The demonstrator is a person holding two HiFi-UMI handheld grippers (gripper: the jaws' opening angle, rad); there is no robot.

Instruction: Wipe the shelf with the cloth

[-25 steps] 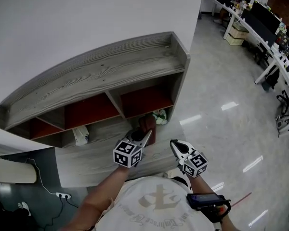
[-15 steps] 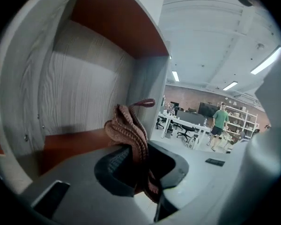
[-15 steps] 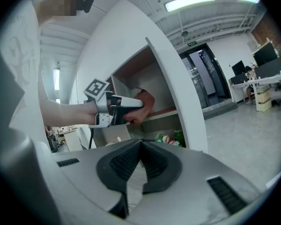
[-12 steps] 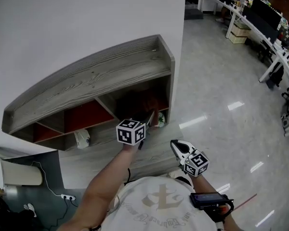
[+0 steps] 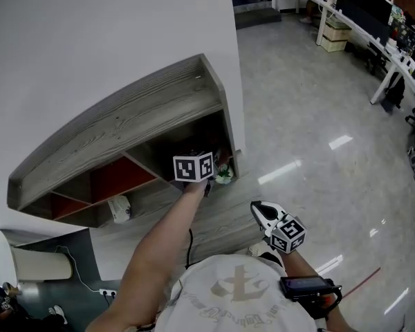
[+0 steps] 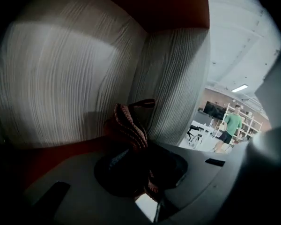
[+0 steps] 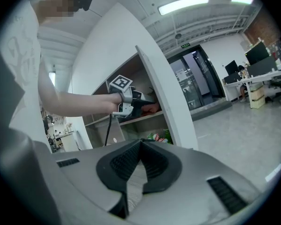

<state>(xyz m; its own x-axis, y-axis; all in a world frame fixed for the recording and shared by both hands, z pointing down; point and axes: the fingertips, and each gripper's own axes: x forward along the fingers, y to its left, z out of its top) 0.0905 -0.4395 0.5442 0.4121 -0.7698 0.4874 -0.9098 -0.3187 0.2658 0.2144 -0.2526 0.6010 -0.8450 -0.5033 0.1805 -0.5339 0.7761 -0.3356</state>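
Cloth (image 6: 129,122) is pinched tight in the left gripper (image 6: 138,153), inside the shelf (image 5: 124,126) cubby at 12 o'clock, mid-wipe I'd say. Right gripper (image 7: 140,144), 4 o'clock, is closed and empty. Next it probably needs a firm drag across.

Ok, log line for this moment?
left gripper: shut on cloth, in right-end compartment of shelf | right gripper: shut, empty, clear of shelf | phase: wipe

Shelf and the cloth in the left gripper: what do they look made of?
Shelf: looks like grey wood or wood-look laminate, matte, with a streaked grain; compartment backs are smooth red. Cloth: soft woven or knitted fabric, dark red with ribbed striped folds, bunched in the left gripper.
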